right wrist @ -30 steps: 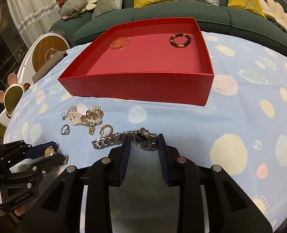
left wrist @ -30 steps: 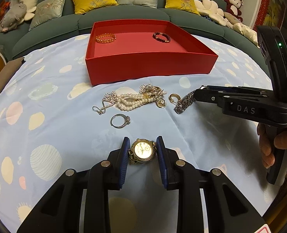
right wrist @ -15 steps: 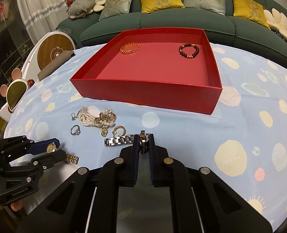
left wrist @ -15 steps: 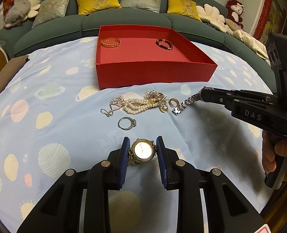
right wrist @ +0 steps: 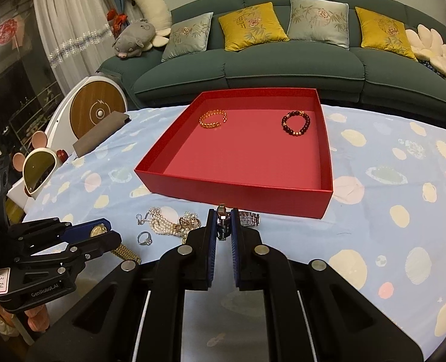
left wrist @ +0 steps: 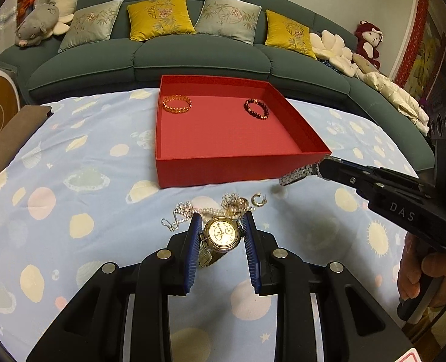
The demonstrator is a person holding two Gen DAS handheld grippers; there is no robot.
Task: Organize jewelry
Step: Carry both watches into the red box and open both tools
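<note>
Hand-held grippers angled downward above the table: left (left wrist: 221, 235) clamped on gold watch (left wrist: 223, 233), right (right wrist: 223, 230) on silver watch (right wrist: 223, 221).

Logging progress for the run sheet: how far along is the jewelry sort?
Done: an amber bead bracelet and a dark bead bracelet lie in the red box.

In hand: the left gripper clamps a gold watch; the right gripper is shut on a silver watch.

Left on the cloth: a pearl strand tangle, a ring and a hoop earring.
</note>
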